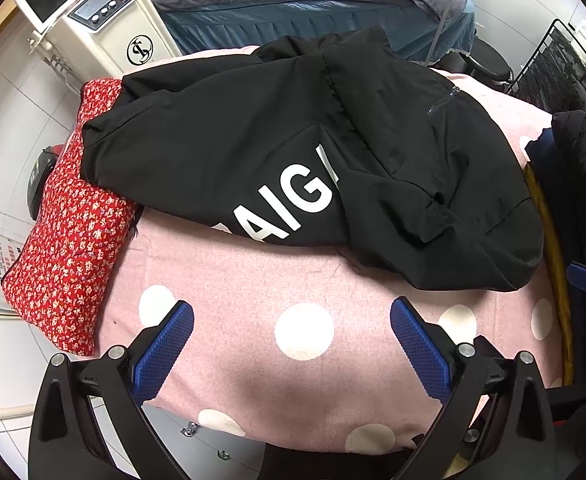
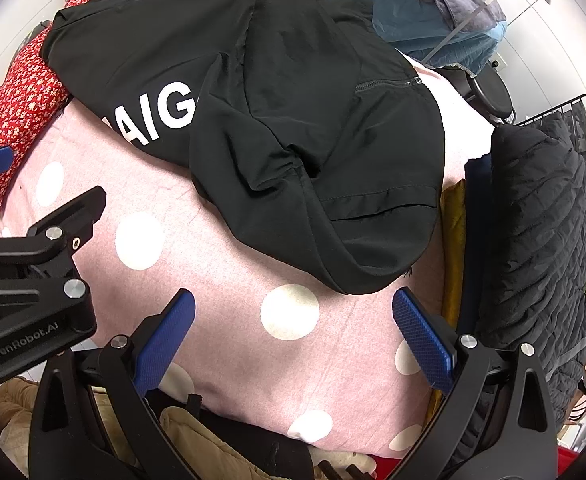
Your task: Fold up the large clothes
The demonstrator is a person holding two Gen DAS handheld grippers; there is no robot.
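Only rightward, quilted black coat [image 2: 541,240], tan garment [image 2: 197,436]

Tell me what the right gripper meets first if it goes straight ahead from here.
Probably the pink polka-dot cover right under the open right gripper, then the near hem of the black jacket. Depth is hard to judge.

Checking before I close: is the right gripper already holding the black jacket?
No: the right gripper is open over bare pink spotted cover, short of the black jacket.

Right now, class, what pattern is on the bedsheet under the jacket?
Pink bedsheet with white dots, clearest in the left wrist view.
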